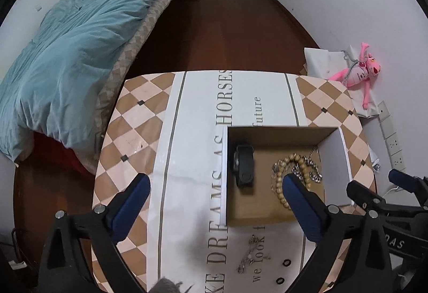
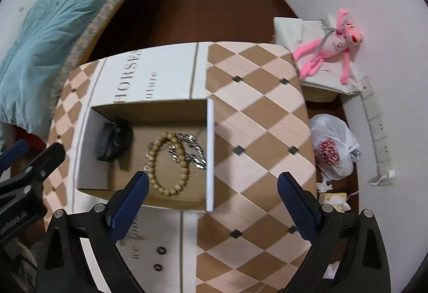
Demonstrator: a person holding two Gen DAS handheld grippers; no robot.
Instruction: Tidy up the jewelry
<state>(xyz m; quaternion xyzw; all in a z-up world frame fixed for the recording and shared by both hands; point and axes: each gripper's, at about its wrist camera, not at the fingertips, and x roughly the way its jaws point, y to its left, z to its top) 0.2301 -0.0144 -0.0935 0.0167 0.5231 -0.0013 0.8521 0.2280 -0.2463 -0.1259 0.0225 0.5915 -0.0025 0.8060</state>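
Both grippers are hovering above the table (image 1: 133,116), which is wearing a diamond-patterned covering with a white printed runner down its middle. The left gripper (image 1: 216,186) is standing with its jaws spread wide and nothing between them, the right-hand finger overlapping the open cardboard box (image 1: 275,132) in its camera's view. The right gripper (image 2: 212,184) is likewise released and holding nothing, poised over the box's near right corner. Inside the box, a black watch (image 1: 244,165) is lying against the left wall, while a wooden bead bracelet (image 2: 168,163) is resting on the floor of the box with a silver chain (image 2: 191,149) tangled against its far side (the two are touching). Outside the box, on the runner nearer the person, a thin silver necklace (image 1: 248,255) is lying loose, and two small black rings (image 1: 283,271) are sitting just beside it, apart from one another. A pink plush toy (image 2: 329,48) is lying beyond the table by the wall
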